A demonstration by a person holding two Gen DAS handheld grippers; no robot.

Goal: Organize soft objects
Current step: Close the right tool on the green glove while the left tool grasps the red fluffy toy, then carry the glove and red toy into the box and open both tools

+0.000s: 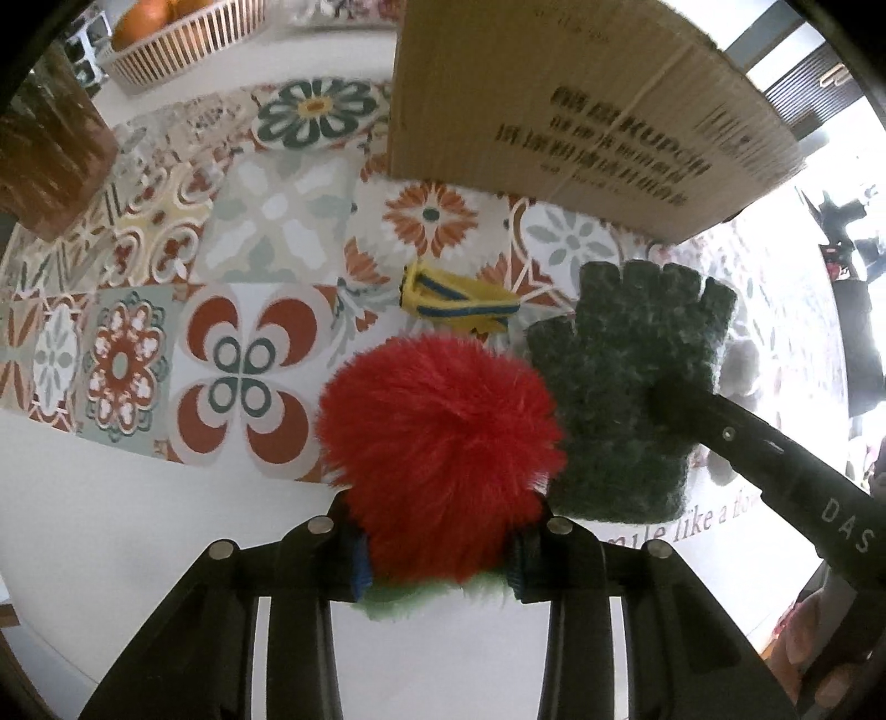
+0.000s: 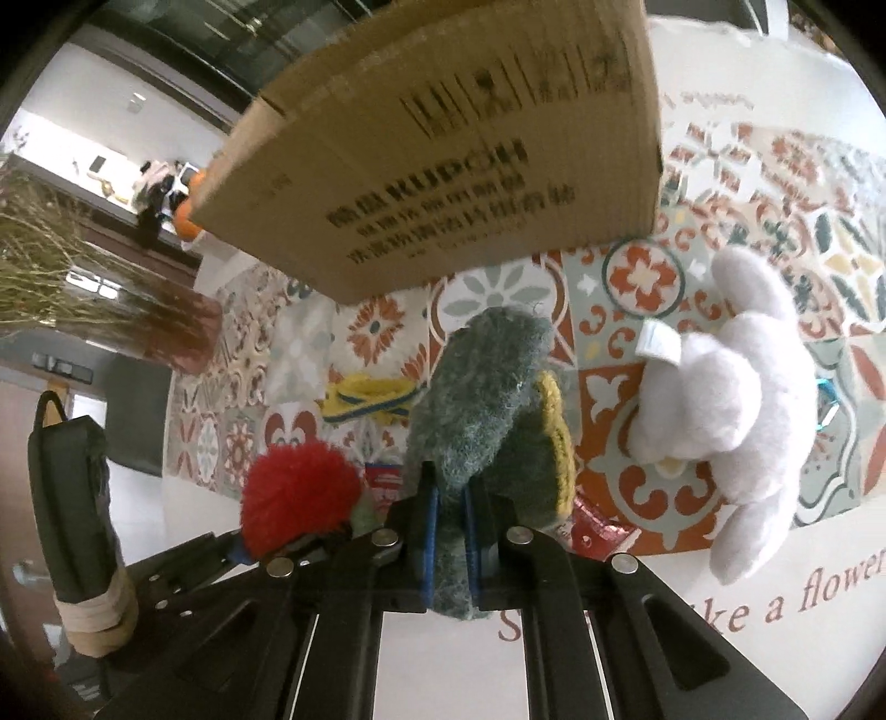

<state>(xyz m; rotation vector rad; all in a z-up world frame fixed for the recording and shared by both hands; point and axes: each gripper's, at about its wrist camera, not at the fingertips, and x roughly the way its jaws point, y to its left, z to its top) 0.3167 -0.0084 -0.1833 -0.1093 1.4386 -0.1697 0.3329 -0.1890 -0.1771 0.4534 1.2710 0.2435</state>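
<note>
My left gripper (image 1: pixel 437 559) is shut on a fluffy red pompom with a green base (image 1: pixel 437 437), held above the table. It also shows in the right wrist view (image 2: pixel 299 493). My right gripper (image 2: pixel 448 554) is shut on a dark grey-green knit glove (image 2: pixel 482 387), seen flat in the left wrist view (image 1: pixel 631 382). A cardboard box (image 1: pixel 576 105) stands just behind both; it also shows in the right wrist view (image 2: pixel 443 155). A yellow band with blue stripes (image 1: pixel 454 302) lies on the patterned cloth (image 1: pixel 266 221). A white plush toy (image 2: pixel 736 410) lies to the right.
A ribbed basket with oranges (image 1: pixel 177 39) stands at the far left back. A brown pot with dried grass (image 2: pixel 166 327) is on the left. A red wrapper (image 2: pixel 598 531) lies under the glove. The white table (image 1: pixel 111 498) spreads in front.
</note>
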